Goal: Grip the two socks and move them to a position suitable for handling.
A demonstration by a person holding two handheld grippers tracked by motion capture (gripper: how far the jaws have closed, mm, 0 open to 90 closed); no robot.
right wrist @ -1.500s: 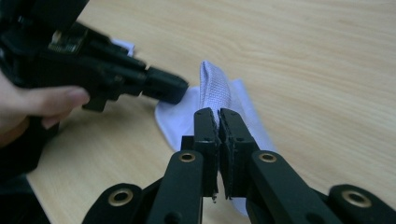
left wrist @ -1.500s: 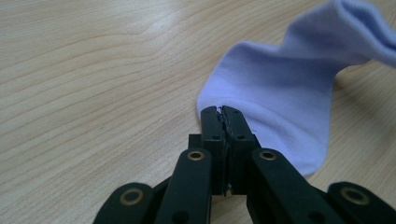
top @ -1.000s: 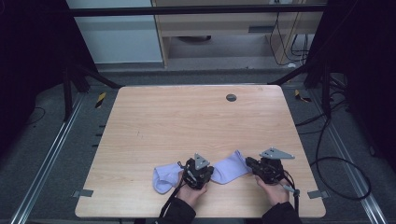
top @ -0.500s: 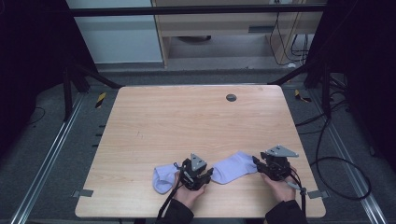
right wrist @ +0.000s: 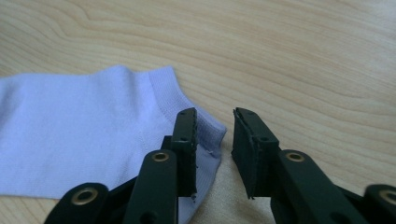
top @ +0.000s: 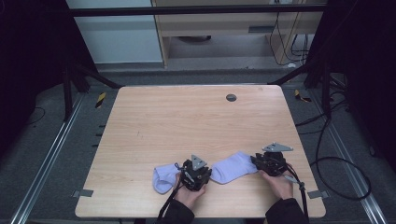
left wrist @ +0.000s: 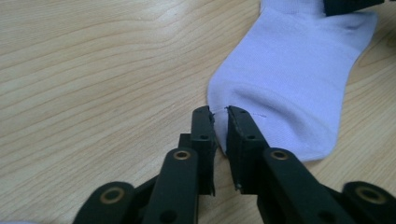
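left gripper (left wrist: 220, 122) – jaws just closing, slim gap at toe of the pale sock (top: 232, 167), no pinch seen | right gripper (right wrist: 214, 128) – jaws closing, apart beside sock's cuff | second sock (top: 164, 178) beyond left gripper | sock released flat – re-grip pending

socks: 2 lavender (top: 233, 167) (top: 164, 177) | grippers: 2 (top: 204, 173) (top: 256, 161) | table: 1 (top: 187, 121), that was it

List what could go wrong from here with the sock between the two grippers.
The left gripper has its fingers nearly together at the sock toe edge, so a thin pinch may slip. The right gripper has a gap, with the cuff corner under one finger, so closing could miss the fabric.
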